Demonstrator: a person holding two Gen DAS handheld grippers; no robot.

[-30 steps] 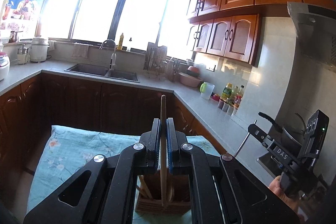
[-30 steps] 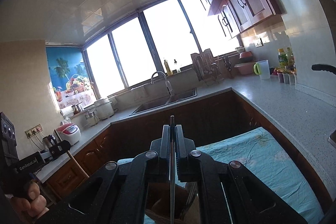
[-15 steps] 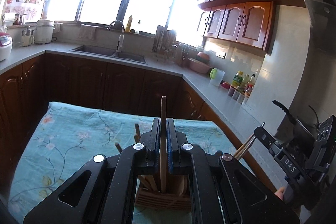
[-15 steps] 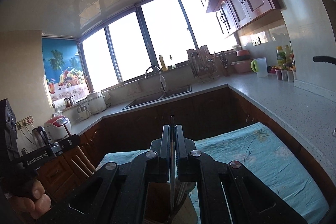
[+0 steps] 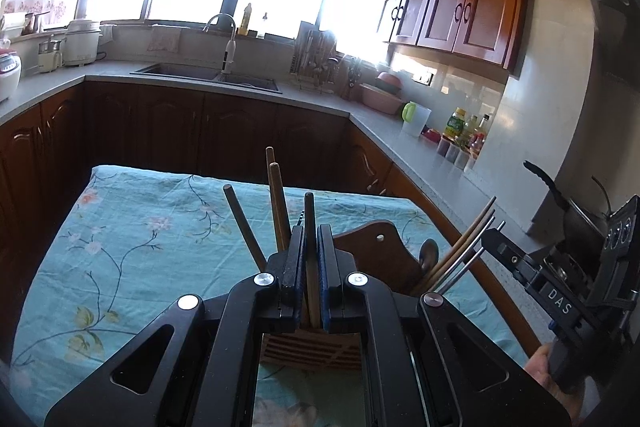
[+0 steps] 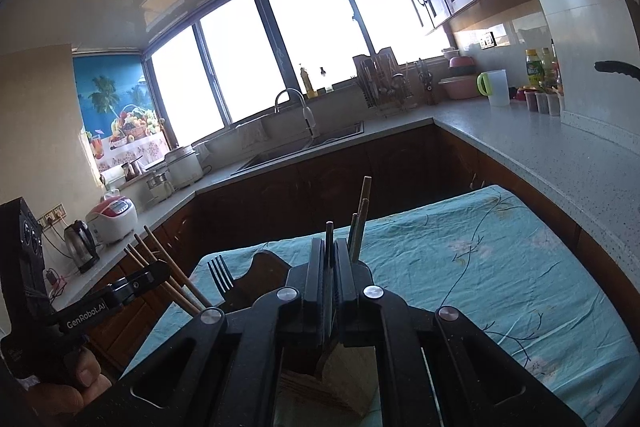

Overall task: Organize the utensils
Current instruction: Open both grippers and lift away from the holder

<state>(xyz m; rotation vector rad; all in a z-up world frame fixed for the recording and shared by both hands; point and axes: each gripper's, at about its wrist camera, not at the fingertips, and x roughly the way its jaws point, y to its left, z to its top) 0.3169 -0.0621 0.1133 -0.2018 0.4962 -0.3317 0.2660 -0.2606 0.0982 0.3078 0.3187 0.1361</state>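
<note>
1. Closest up, the left gripper (image 5: 311, 259) has its blue-padded jaws pinched tight on a thin wooden stick (image 5: 310, 227), held upright. Its lower end goes down toward the slatted wooden utensil holder (image 5: 312, 349) right below.
2. The right gripper (image 6: 330, 267) is clamped just as narrow on a slim dark metal handle (image 6: 329, 233), also upright over that same holder (image 6: 344, 383). Can't tell what kind of utensil it is.
3. The holder sits on the near end of a turquoise floral tablecloth (image 5: 132, 239).
4. Sticking out of the holder: three brown wooden handles (image 5: 276, 203) left of the held stick, plus a bundle of chopsticks and thin metal rods (image 5: 464, 247) leaning right. The right view shows one steel fork (image 6: 221, 273), tines up.
5. Writing: "DAS" on the right gripper's side, "GenRobot.AI" on the left one.
6. Further back, a grey countertop (image 5: 408, 155) carries a white jug with a green handle (image 5: 415, 119).
</note>
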